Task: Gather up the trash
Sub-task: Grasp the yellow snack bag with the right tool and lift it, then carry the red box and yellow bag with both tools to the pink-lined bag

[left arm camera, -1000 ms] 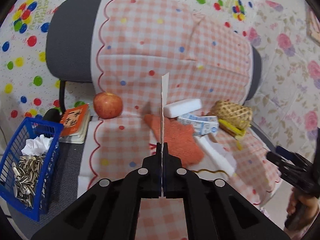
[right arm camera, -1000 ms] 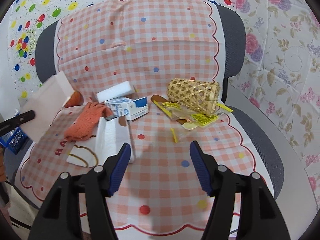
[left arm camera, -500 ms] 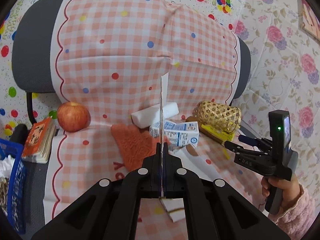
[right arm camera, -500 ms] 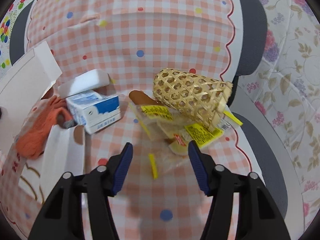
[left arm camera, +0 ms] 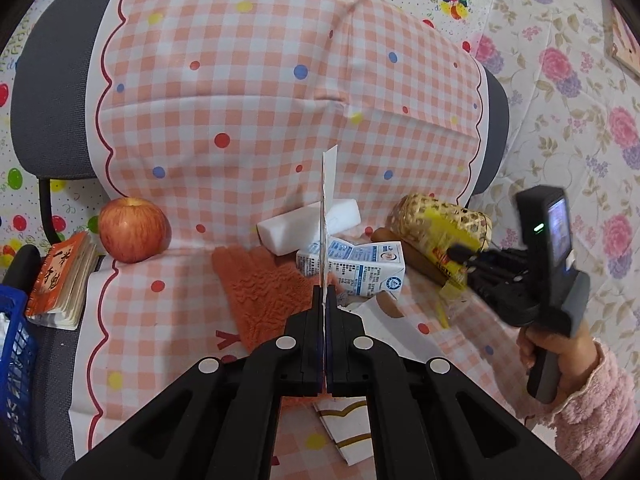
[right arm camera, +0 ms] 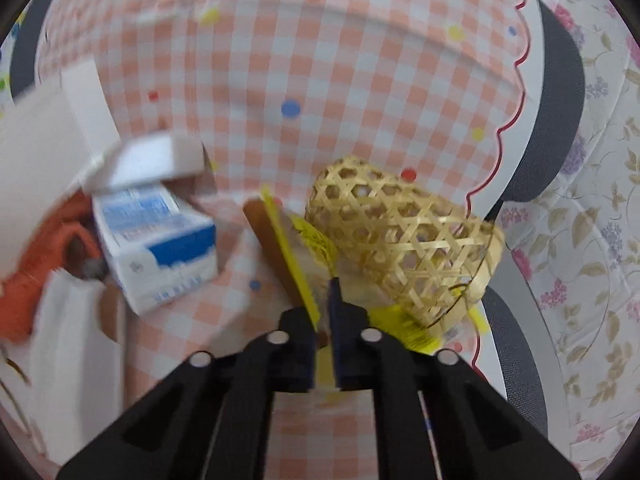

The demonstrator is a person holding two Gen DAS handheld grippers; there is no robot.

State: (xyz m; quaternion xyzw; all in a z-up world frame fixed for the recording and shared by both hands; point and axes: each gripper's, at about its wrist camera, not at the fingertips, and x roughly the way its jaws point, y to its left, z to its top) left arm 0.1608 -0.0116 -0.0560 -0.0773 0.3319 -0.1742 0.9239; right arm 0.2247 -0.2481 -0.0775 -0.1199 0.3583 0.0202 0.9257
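Apple (left arm camera: 132, 230) shows in left view only (right view blurred).

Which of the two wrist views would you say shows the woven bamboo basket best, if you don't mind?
The right wrist view: the woven bamboo basket lies close, sharp and nearly whole. In the left wrist view it is small, behind the yellow wrapper.

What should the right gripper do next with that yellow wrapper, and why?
Probably lift it clear. The right gripper is shut on the yellow wrapper, which lies against the woven basket, and the blue bin sits off to the left.
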